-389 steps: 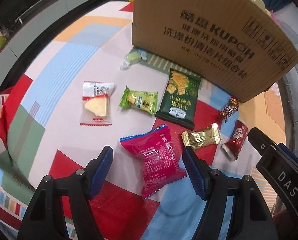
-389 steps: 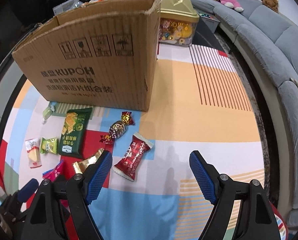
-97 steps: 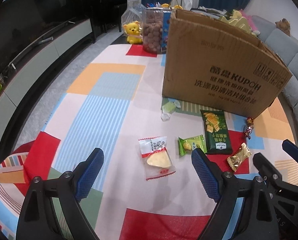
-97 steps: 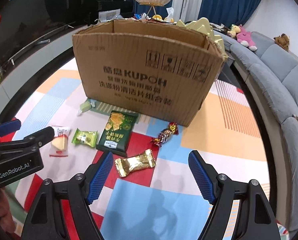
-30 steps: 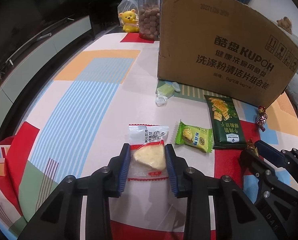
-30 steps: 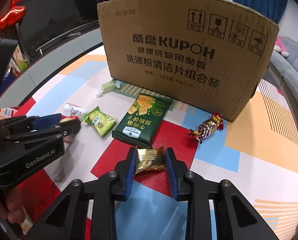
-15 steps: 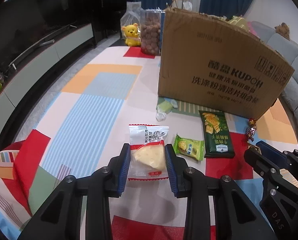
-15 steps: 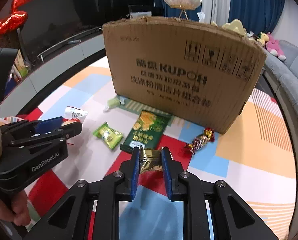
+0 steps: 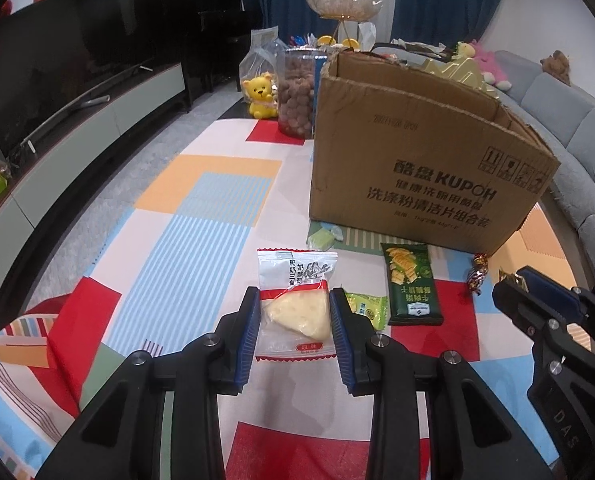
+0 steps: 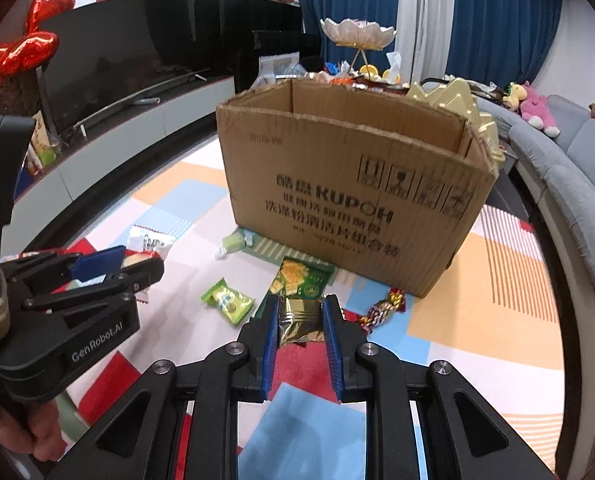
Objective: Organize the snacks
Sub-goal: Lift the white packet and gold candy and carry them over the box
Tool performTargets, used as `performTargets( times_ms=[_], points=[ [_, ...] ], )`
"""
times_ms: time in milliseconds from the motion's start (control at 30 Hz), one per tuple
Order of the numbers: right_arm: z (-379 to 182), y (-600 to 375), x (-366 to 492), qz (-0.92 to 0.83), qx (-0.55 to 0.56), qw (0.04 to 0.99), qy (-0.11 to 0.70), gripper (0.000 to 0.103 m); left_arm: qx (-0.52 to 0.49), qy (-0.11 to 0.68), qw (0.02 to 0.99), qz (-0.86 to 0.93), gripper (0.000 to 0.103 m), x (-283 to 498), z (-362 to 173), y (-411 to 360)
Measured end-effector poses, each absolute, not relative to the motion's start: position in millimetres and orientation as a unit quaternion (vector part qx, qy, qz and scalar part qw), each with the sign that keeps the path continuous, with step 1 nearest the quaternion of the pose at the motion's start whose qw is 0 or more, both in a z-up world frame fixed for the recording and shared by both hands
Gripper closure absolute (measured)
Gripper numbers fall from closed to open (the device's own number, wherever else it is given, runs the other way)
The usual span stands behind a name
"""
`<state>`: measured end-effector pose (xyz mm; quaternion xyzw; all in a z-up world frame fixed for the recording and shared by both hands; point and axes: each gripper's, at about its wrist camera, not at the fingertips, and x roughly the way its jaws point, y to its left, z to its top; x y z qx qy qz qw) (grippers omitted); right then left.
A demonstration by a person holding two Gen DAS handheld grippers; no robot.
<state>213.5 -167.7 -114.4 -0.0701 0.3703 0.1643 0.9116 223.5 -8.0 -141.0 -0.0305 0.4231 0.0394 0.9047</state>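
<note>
My left gripper is shut on a clear packet holding a pale wedge-shaped pastry, lifted off the patterned mat. My right gripper is shut on a crumpled gold foil snack, also raised. An open brown cardboard box stands beyond both, its top open toward me. On the mat before the box lie a dark green cracker pack, a light green candy packet, a red-gold twisted candy and a pale green wrapped sweet. The other gripper shows at the frame edge in each wrist view.
A colourful play mat covers the floor. A black TV cabinet runs along the left. A grey sofa curves along the right. A yellow bear toy and a clear jar of brown balls stand behind the box.
Both grippers have risen from the mat with their snacks held, and the box's open top has come into view. The right jaws squeezed the gold snack tighter.
</note>
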Motion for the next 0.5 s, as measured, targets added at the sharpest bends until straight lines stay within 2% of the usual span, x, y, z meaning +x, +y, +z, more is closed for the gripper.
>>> performTargets(
  times_ms=[500],
  points=[
    [-70,-179,209,0.145,-0.060,0.929,0.335,0.080,-0.014,0.397,0.918,0.021,0.069,226,-100,-20]
  ],
)
